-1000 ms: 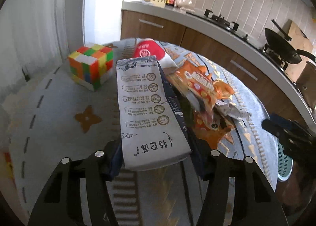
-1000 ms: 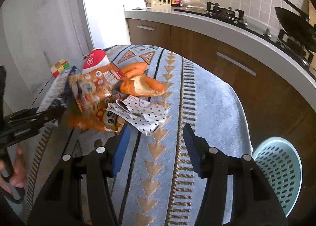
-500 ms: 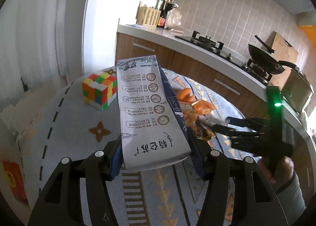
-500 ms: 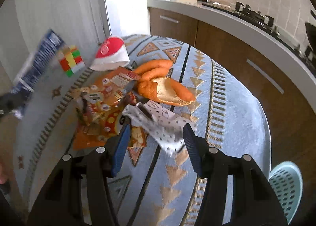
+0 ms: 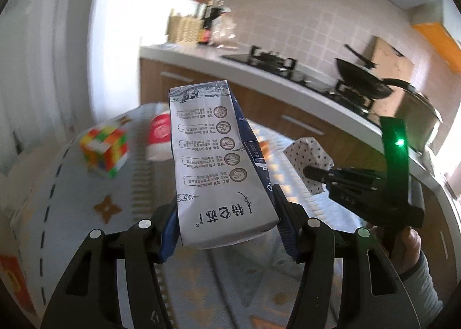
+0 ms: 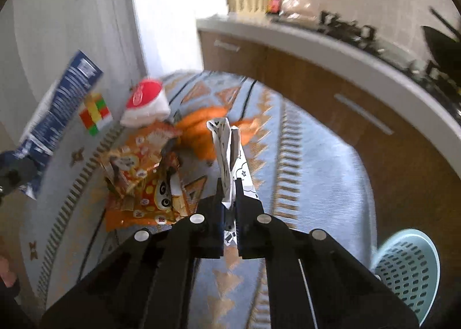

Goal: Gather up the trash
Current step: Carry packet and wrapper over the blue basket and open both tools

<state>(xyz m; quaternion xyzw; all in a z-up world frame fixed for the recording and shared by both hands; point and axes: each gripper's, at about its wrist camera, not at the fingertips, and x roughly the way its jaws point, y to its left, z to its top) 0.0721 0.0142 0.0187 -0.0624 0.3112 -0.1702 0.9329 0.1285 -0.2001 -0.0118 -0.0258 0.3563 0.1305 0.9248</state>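
My left gripper (image 5: 224,208) is shut on a grey-and-blue milk carton (image 5: 213,162) and holds it tilted up, off the table. The carton (image 6: 57,98) and that gripper (image 6: 11,173) also show at the left edge of the right wrist view. My right gripper (image 6: 229,193) is shut on a white dotted paper wrapper (image 6: 226,142), its jaws pressed nearly together; the wrapper sticks up above the cloth. From the left wrist view, the right gripper (image 5: 309,172) pinches the wrapper (image 5: 308,153). An orange snack packet (image 6: 141,167), orange peel (image 6: 198,127) and a red-and-white cup (image 6: 147,101) lie on the table.
A colour cube (image 5: 105,150) stands at the table's left. The patterned tablecloth (image 6: 302,156) covers a round table. A pale blue basket (image 6: 409,265) sits below its right edge. A kitchen counter (image 5: 288,81) with stove and wok runs behind. A hand (image 5: 409,245) grips the right tool.
The left gripper has raised the carton off the table. The right gripper moved forward over the wrapper, shut on it and lifted it from beside the snack packet.
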